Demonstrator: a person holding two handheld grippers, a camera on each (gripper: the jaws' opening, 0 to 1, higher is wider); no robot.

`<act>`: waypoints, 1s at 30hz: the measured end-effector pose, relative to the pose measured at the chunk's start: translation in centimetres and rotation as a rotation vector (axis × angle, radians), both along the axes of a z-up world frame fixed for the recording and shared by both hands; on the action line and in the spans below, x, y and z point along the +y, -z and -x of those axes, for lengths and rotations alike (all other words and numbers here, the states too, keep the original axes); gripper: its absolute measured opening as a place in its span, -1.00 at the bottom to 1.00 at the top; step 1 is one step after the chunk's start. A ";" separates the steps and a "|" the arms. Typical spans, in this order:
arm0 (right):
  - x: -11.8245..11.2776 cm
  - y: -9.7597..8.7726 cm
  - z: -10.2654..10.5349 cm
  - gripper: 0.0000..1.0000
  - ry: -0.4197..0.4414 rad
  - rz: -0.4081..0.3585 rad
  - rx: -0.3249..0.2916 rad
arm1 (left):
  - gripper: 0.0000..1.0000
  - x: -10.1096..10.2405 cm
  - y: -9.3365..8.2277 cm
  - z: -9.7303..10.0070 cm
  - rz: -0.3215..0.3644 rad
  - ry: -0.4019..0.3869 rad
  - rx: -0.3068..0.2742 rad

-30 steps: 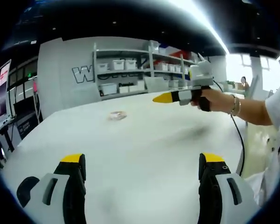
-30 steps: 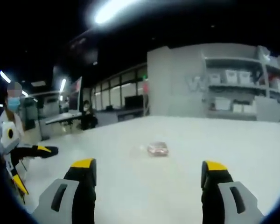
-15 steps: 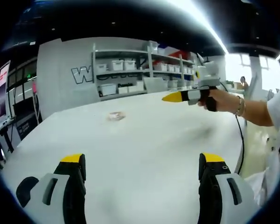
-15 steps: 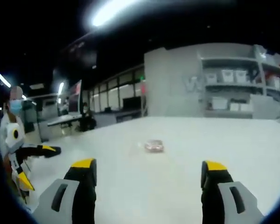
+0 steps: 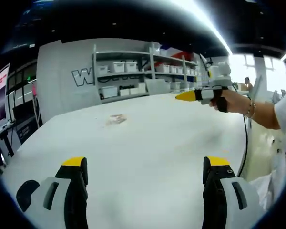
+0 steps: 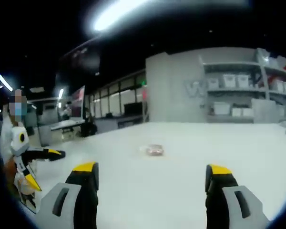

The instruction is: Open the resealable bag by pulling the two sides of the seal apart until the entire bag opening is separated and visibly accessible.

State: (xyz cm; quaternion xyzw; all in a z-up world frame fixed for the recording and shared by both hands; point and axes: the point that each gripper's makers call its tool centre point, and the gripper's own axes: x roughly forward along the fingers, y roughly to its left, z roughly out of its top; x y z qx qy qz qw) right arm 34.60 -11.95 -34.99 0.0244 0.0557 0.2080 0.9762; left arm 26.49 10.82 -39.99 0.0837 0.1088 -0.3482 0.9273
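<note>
A small clear resealable bag (image 5: 115,119) with something reddish inside lies flat on the white table (image 5: 148,143), far ahead of both grippers; in the right gripper view the bag (image 6: 154,150) sits mid-table. My left gripper (image 5: 148,171) is open, its yellow-tipped jaws wide apart above the near table edge, holding nothing. My right gripper (image 6: 150,174) is open too, with nothing between its jaws. In the left gripper view the right gripper (image 5: 200,94) shows at the right, held in a hand above the table. In the right gripper view the left gripper (image 6: 38,153) shows at the far left.
Shelves with white bins (image 5: 133,71) stand behind the table against a grey wall. A person's arm with a bracelet (image 5: 250,109) and a cable (image 5: 244,148) are at the right. Monitors (image 5: 0,95) and desks stand at the left.
The right gripper has moved rightward and a little upward in the left gripper view. The bag has stayed put on the table; both grippers have stayed open.
</note>
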 end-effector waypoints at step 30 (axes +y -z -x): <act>-4.9 0.4 6.5 0.90 0.092 -0.011 -0.051 | 0.99 0.4 0.7 1.1 -0.025 0.004 -0.015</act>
